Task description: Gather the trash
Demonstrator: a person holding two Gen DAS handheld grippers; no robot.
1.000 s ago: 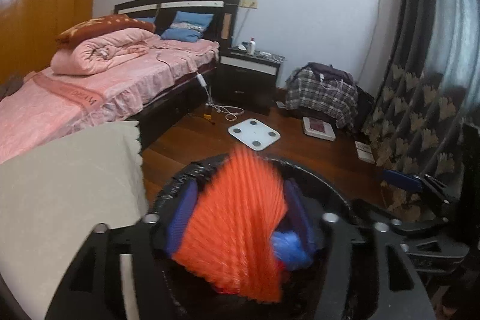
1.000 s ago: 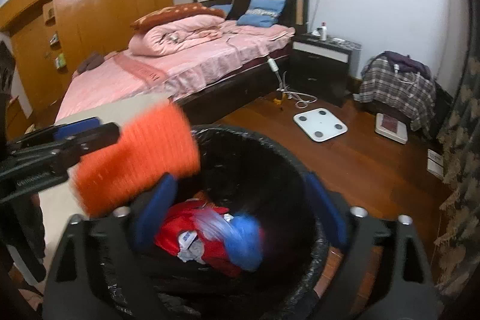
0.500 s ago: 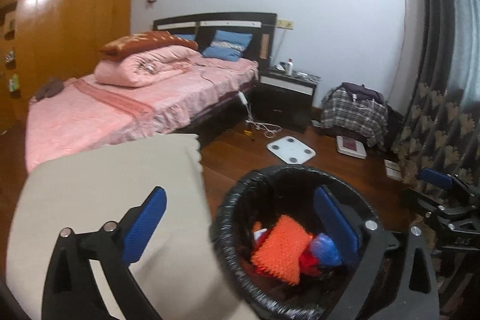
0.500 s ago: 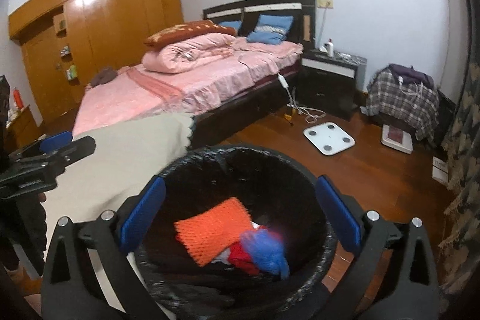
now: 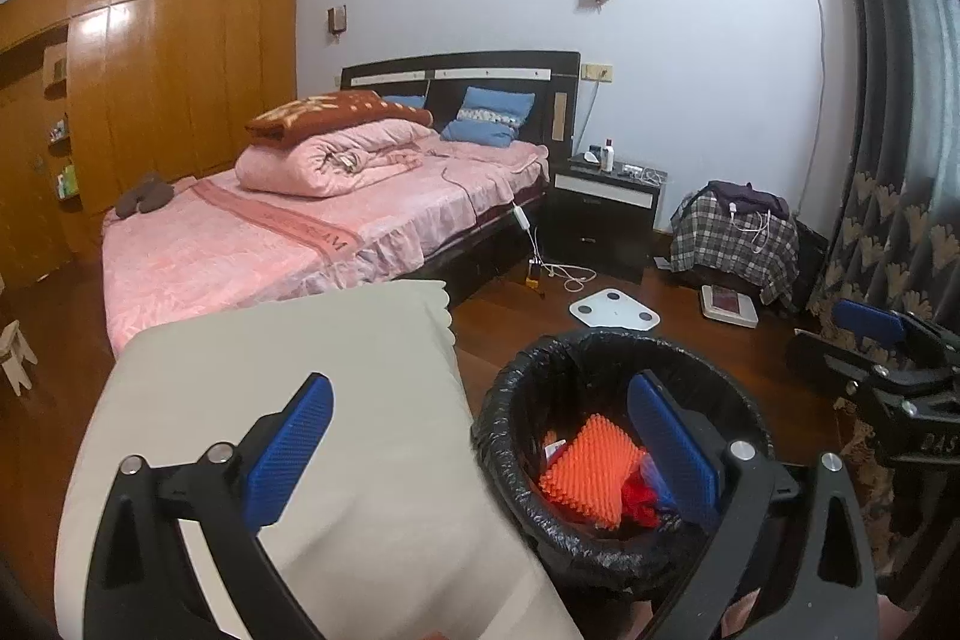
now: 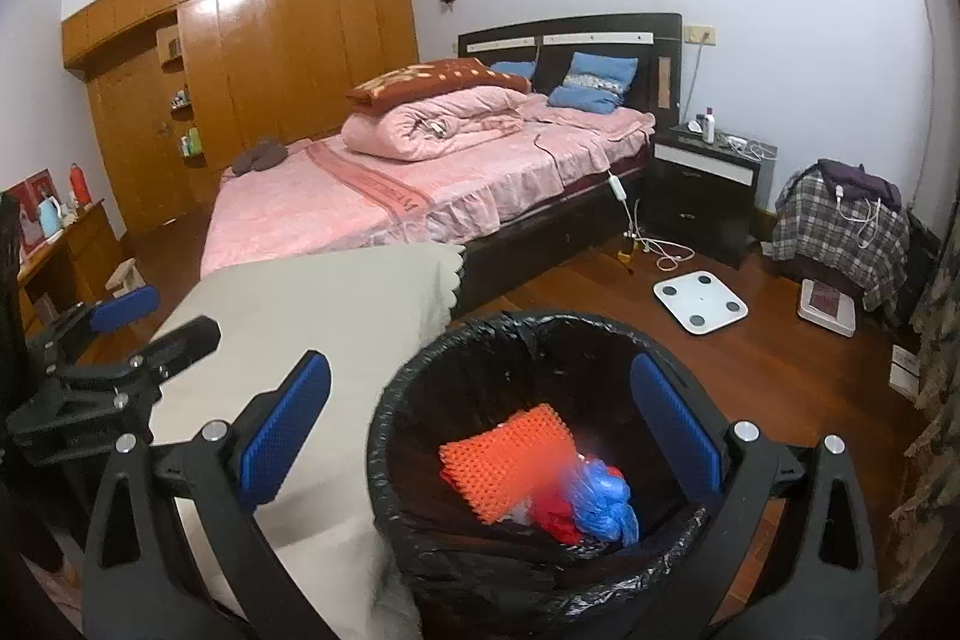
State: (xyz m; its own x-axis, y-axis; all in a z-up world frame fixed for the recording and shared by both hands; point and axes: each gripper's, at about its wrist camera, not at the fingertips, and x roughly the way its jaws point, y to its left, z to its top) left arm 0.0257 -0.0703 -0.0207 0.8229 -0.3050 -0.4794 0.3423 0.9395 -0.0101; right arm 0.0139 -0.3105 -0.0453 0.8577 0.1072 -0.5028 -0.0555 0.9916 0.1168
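Note:
A bin lined with a black bag [image 5: 600, 340] stands on the floor beside the cloth-covered table. Inside lie an orange ribbed foam piece [image 5: 591, 472], red scraps [image 5: 639, 499] and a crumpled blue bag [image 6: 603, 496]. My left gripper [image 5: 480, 400] hangs open and empty, its left finger over the cloth and its right finger over the bin. My right gripper [image 6: 480, 376] is open and empty too, above the bin's [image 6: 540, 322] near side, with the orange piece [image 6: 504, 454] below it. Each gripper shows at the edge of the other's view: the right one [image 5: 870, 322], the left one [image 6: 126, 307].
A table under a beige cloth [image 5: 300, 370] fills the near left. Behind it are a pink bed [image 5: 300, 232], a black nightstand [image 5: 606, 214] and trailing white cables. A white scale [image 5: 615, 307] lies on the wooden floor, and a plaid-covered heap [image 5: 735, 232] sits by the curtain [image 5: 888, 220].
The orange piece left my left gripper's jaws and dropped into the bin. Both grippers opened wider, rose and drew back from the bin, the left one swinging over the table.

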